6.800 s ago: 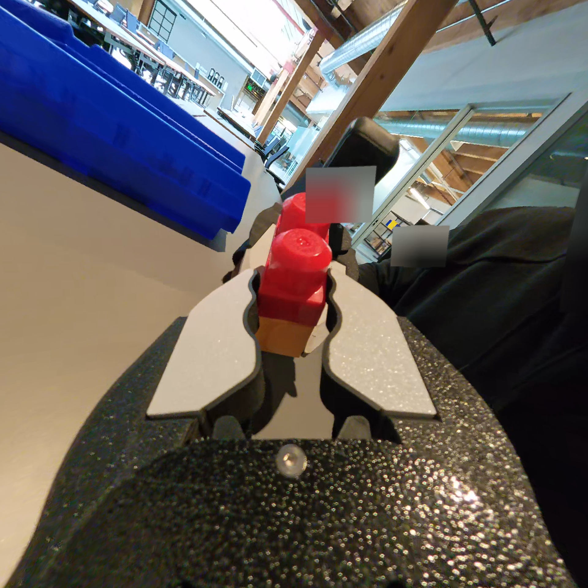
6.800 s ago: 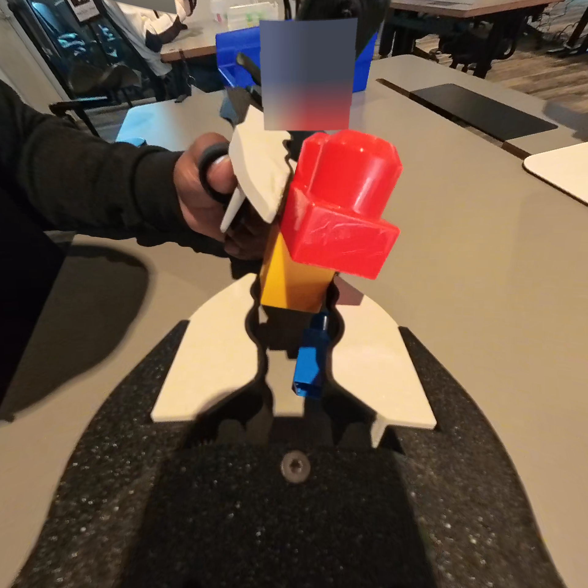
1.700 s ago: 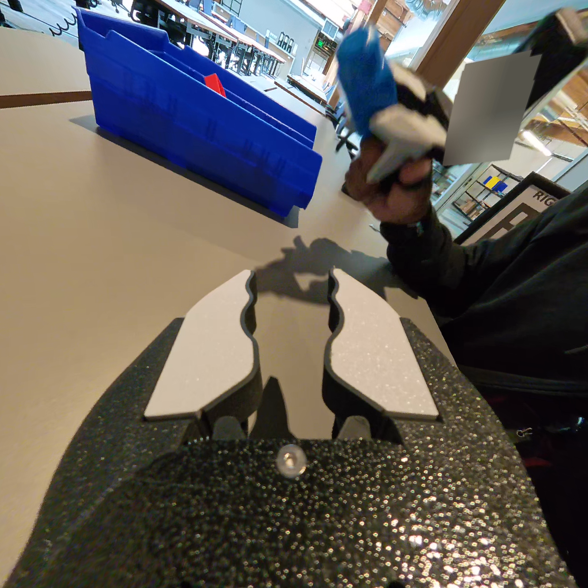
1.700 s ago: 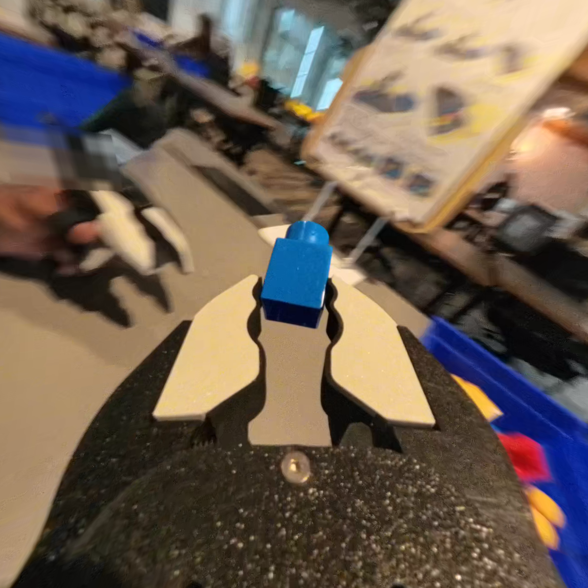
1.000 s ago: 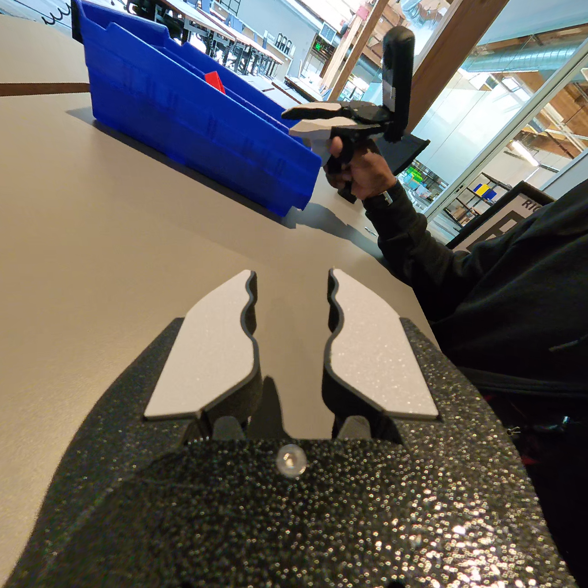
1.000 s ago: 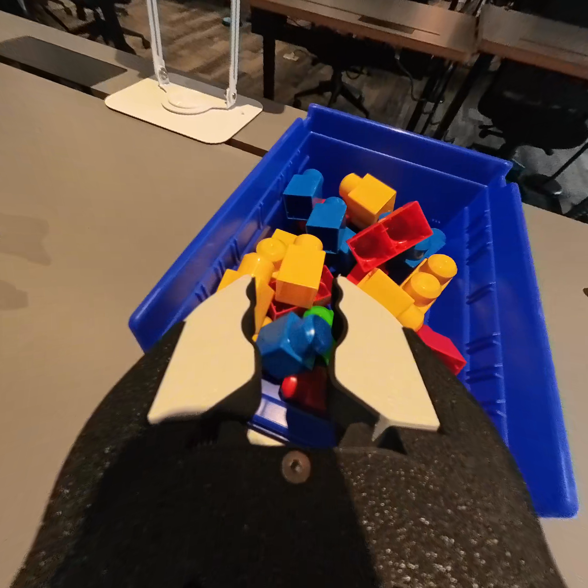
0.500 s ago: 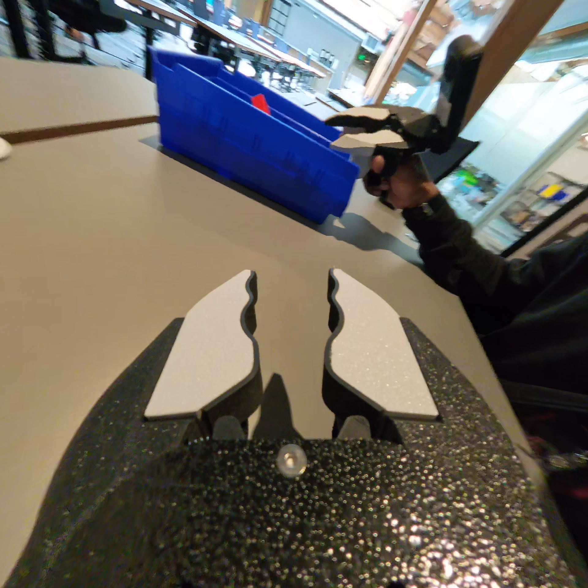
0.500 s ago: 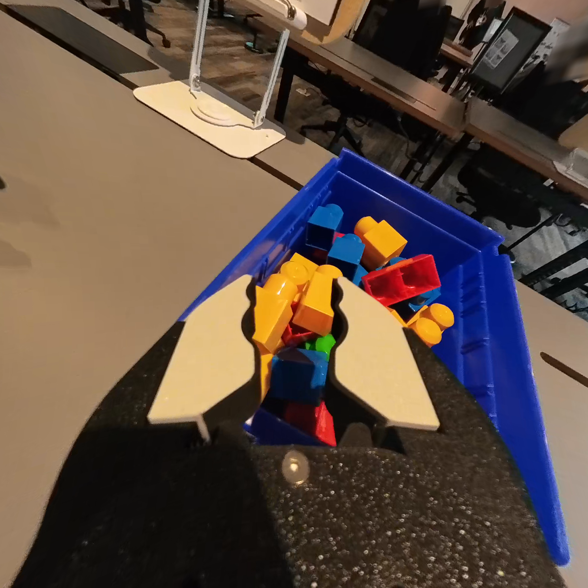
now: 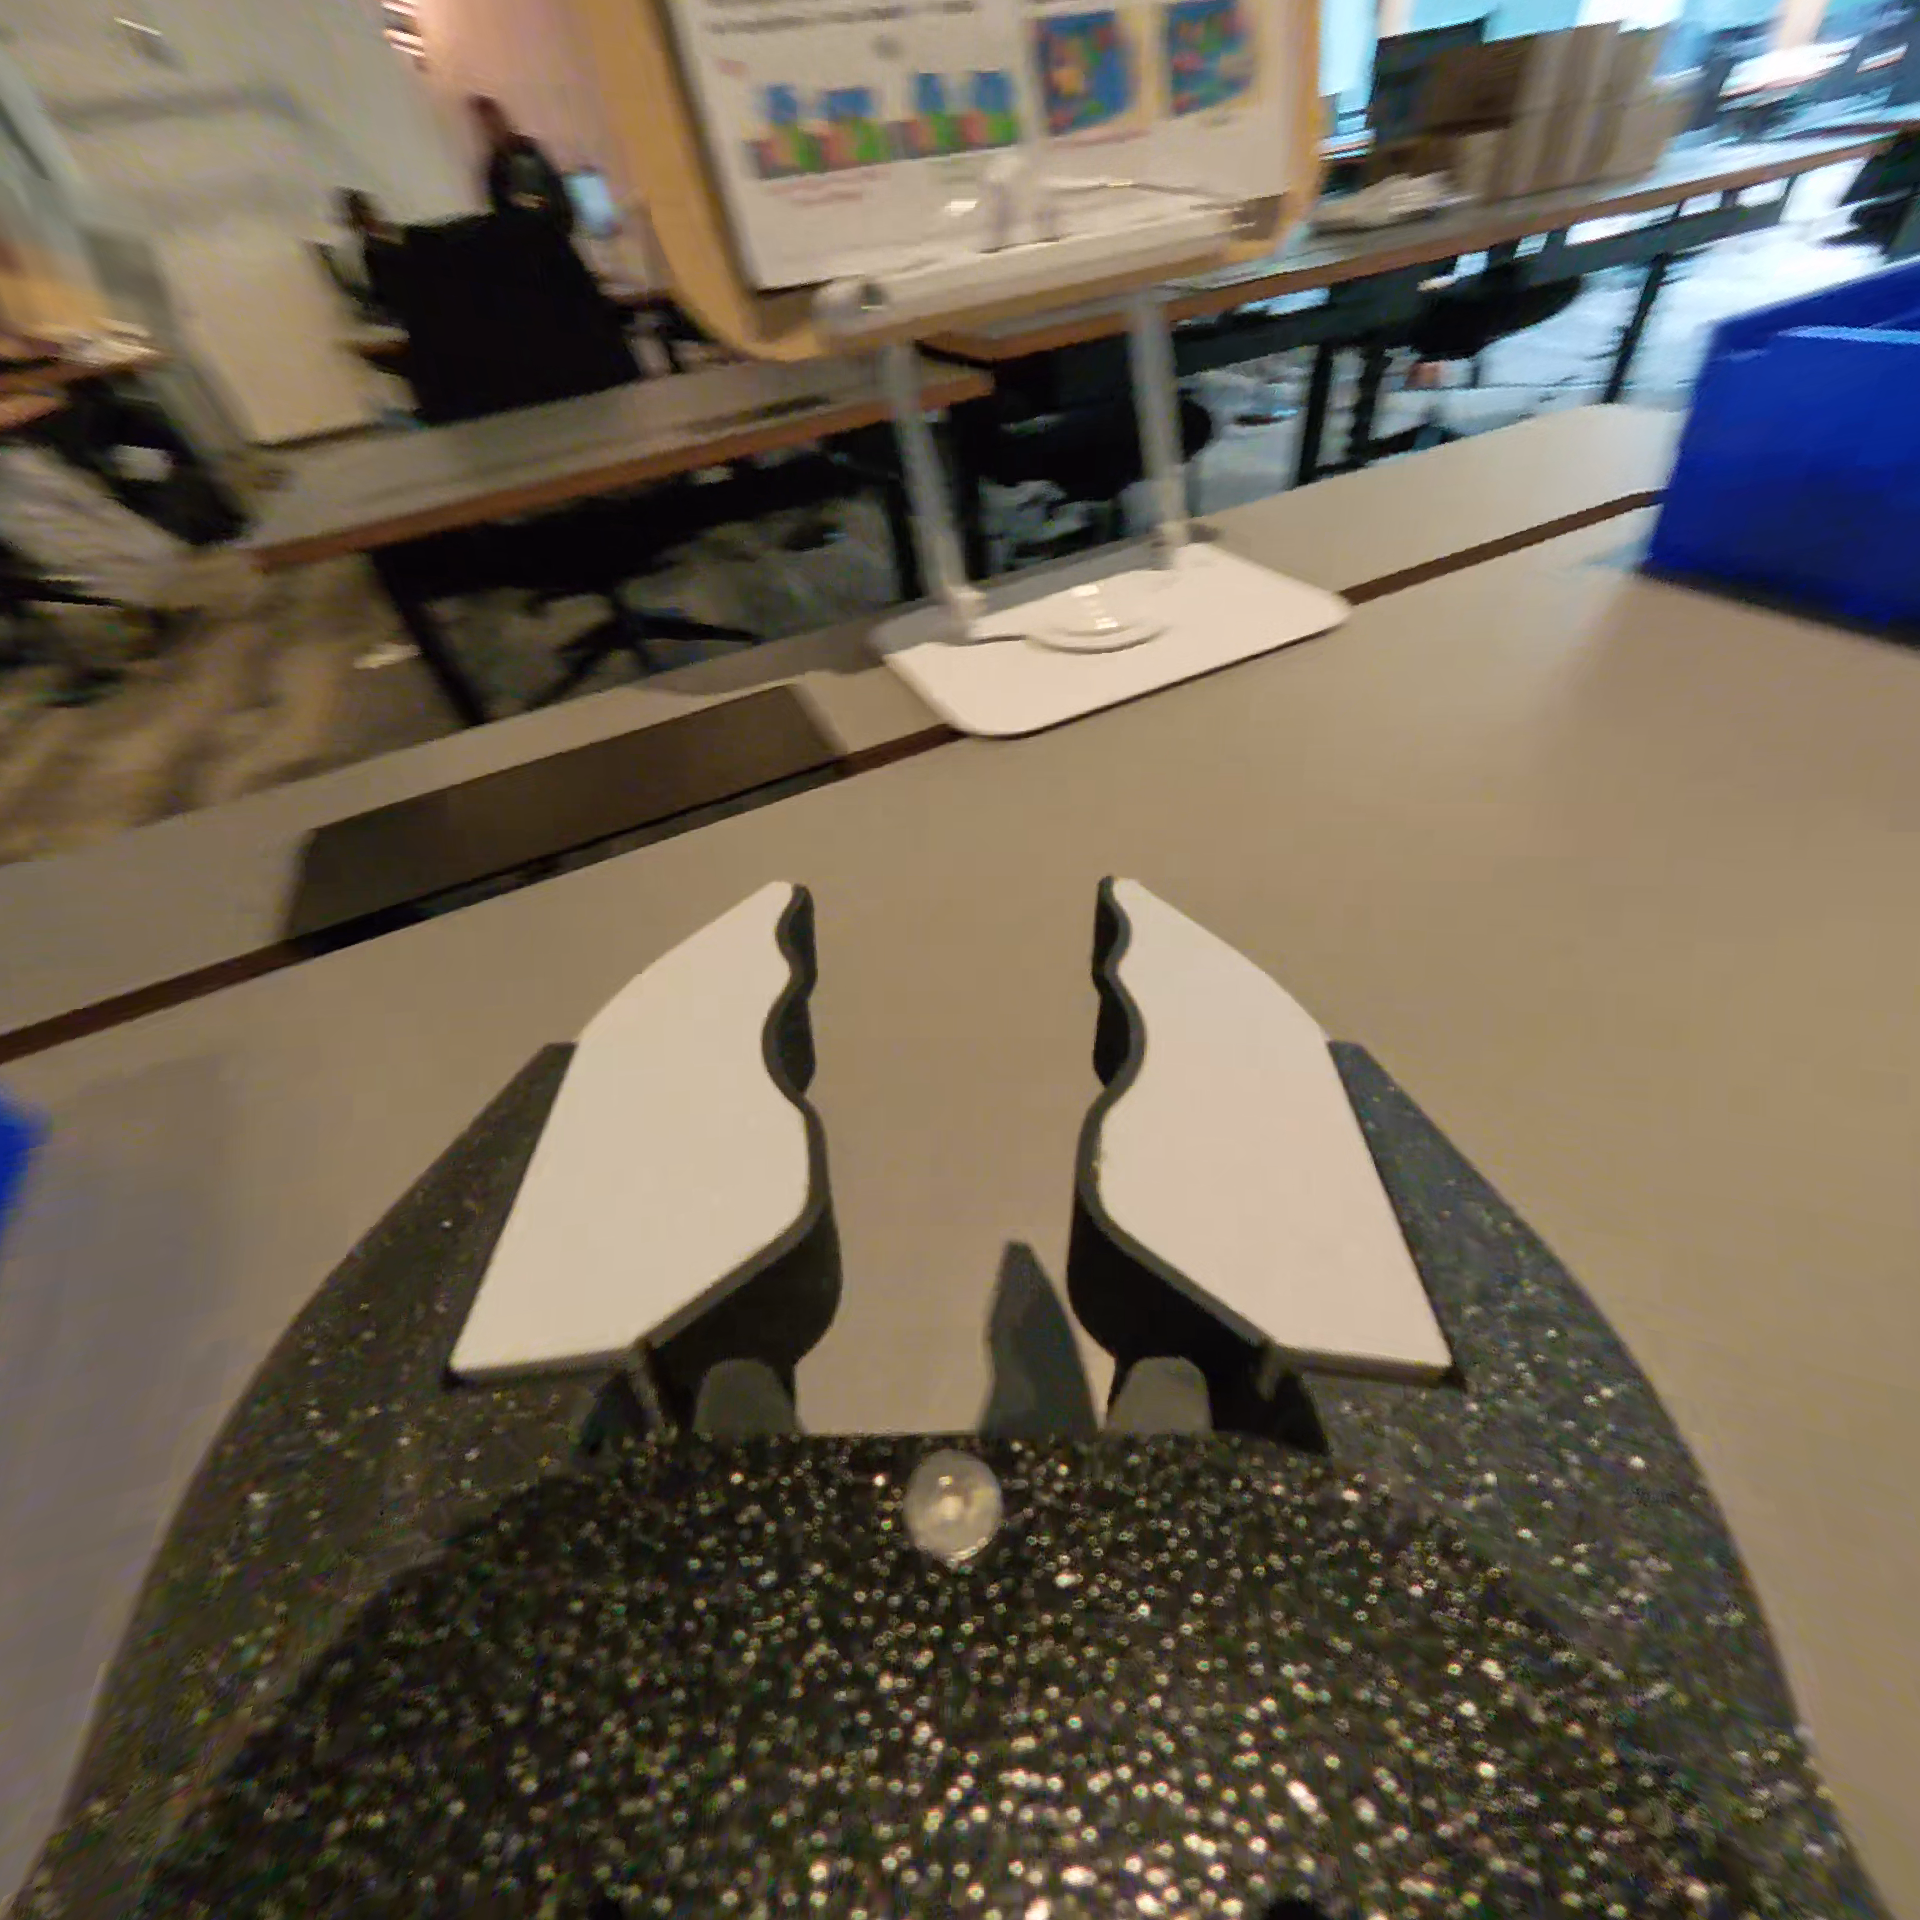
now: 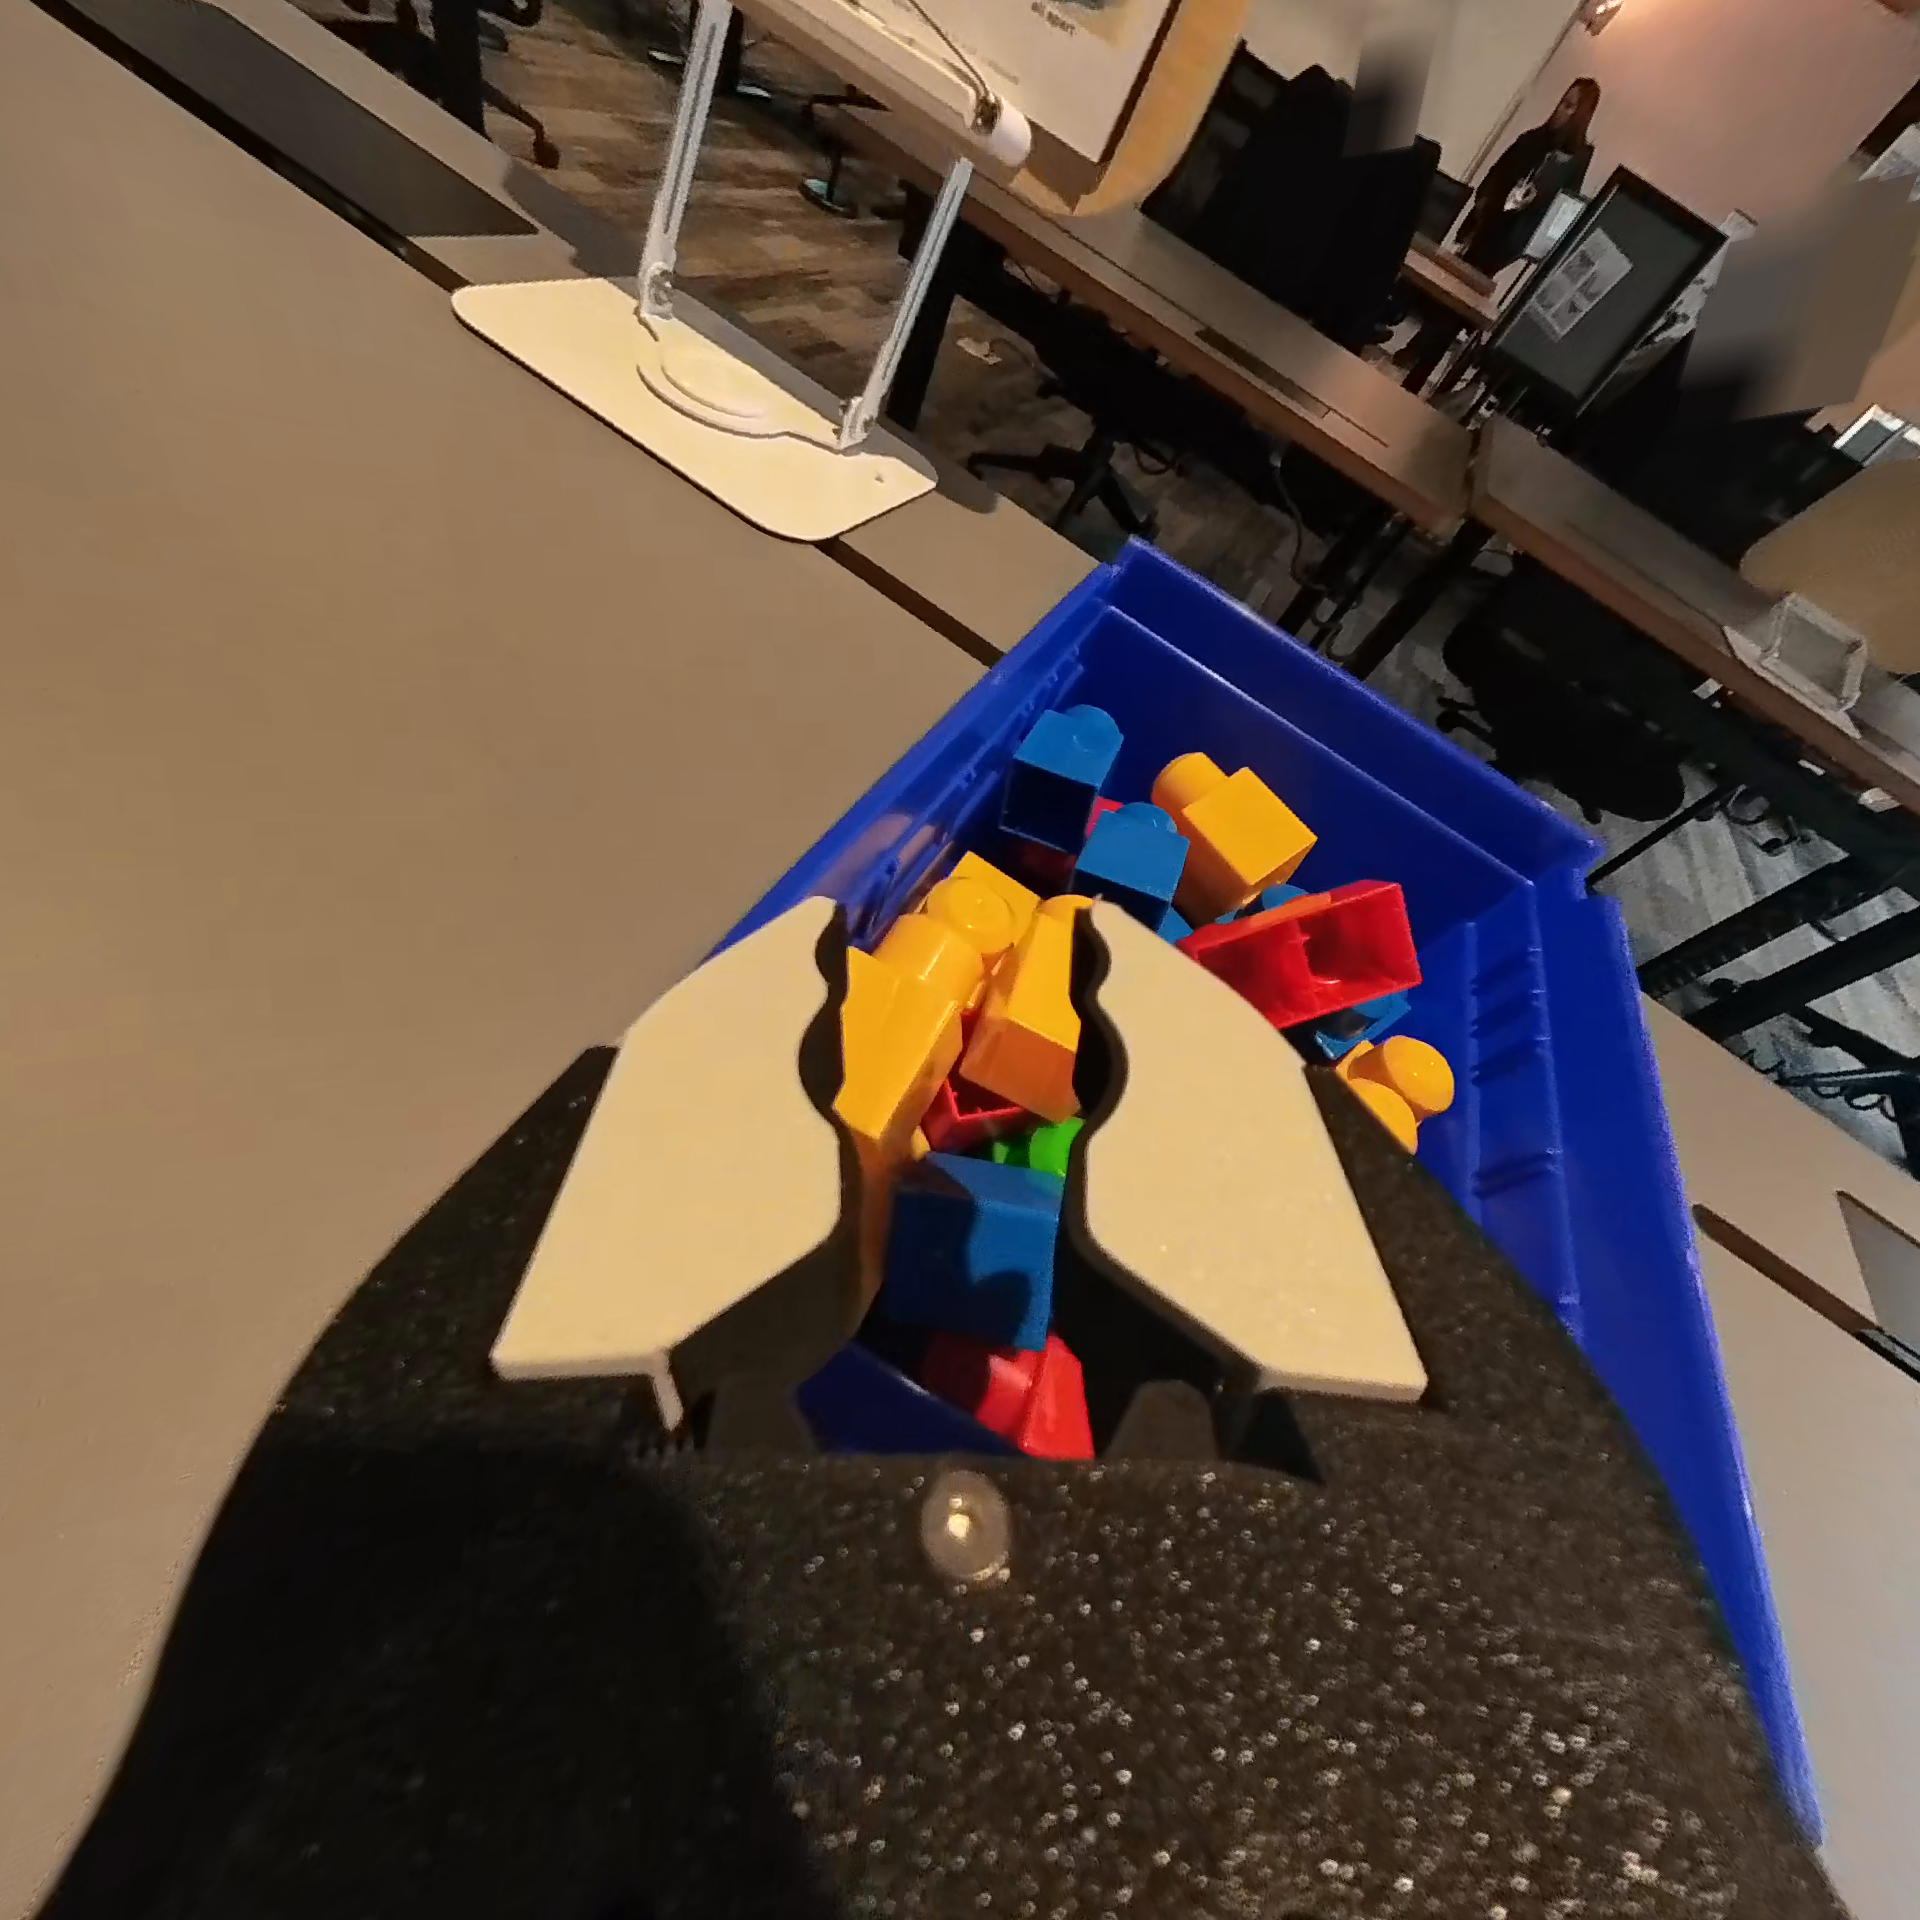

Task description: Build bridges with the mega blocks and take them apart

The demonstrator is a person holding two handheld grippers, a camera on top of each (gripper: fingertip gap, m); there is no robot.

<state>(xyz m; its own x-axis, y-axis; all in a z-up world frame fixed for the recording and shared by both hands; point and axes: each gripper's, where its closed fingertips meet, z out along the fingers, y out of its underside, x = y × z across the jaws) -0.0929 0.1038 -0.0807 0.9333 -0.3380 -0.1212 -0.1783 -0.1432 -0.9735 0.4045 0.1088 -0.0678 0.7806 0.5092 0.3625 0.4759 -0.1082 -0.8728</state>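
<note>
A blue bin (image 10: 1538, 1101) holds several mega blocks: yellow (image 10: 1236, 826), blue (image 10: 1065, 774), red (image 10: 1320, 951) and a green one (image 10: 1039, 1148). My right gripper (image 10: 961, 914) is open and empty, held above the bin's near end, with yellow blocks (image 10: 935, 987) showing between its fingers. My left gripper (image 9: 951, 899) is open and empty above the bare grey table (image 9: 1455, 883). A corner of the blue bin (image 9: 1808, 468) shows at the right edge of the left wrist view.
A white stand base (image 9: 1112, 649) with two thin posts sits at the table's far edge, also in the right wrist view (image 10: 696, 405), and carries a picture board (image 9: 997, 125). A black strip (image 9: 561, 821) lies along the table seam. Desks and chairs stand beyond. Tip to tip, the grippers are about 50 cm apart.
My left gripper has swung left, away from the bin and the other hand, and now faces the stand. My right gripper has tilted up and edged forward over the bin. Both stay open.
</note>
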